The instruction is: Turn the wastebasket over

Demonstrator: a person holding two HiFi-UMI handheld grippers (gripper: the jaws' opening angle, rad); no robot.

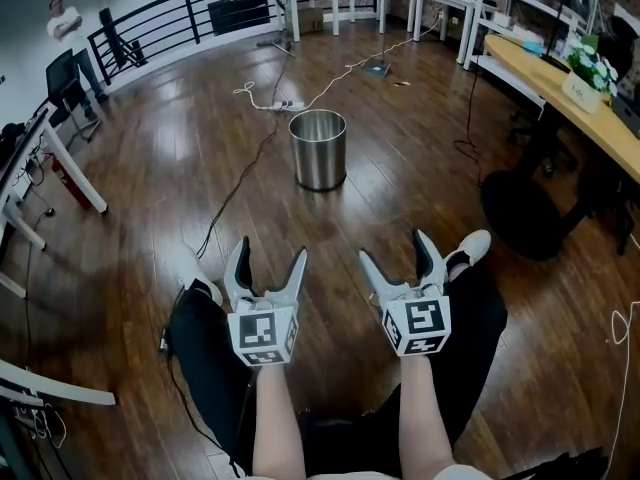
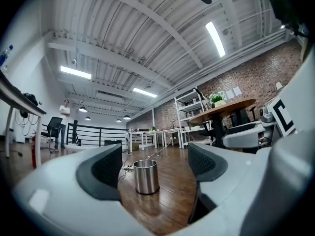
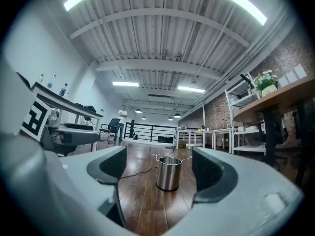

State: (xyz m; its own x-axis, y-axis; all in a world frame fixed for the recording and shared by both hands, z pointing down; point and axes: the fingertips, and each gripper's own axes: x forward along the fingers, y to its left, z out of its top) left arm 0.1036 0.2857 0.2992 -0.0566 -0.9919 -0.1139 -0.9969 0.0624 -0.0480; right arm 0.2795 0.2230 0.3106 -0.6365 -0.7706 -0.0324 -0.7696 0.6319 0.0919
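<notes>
A shiny cylindrical steel wastebasket (image 1: 318,148) stands upright, mouth up, on the dark wooden floor (image 1: 150,198), well ahead of the person; the left claw (image 1: 270,258) and right claw (image 1: 395,253) both gape empty, aimed level at it, seemingly readied to clasp its sides.

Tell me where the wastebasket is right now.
In the head view the wastebasket stands upright on the wood floor, centre frame, ahead of the left gripper and right gripper, near a power strip.

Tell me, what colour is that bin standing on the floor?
The wastebasket is shiny silver metal, shown best in the head view.
</notes>
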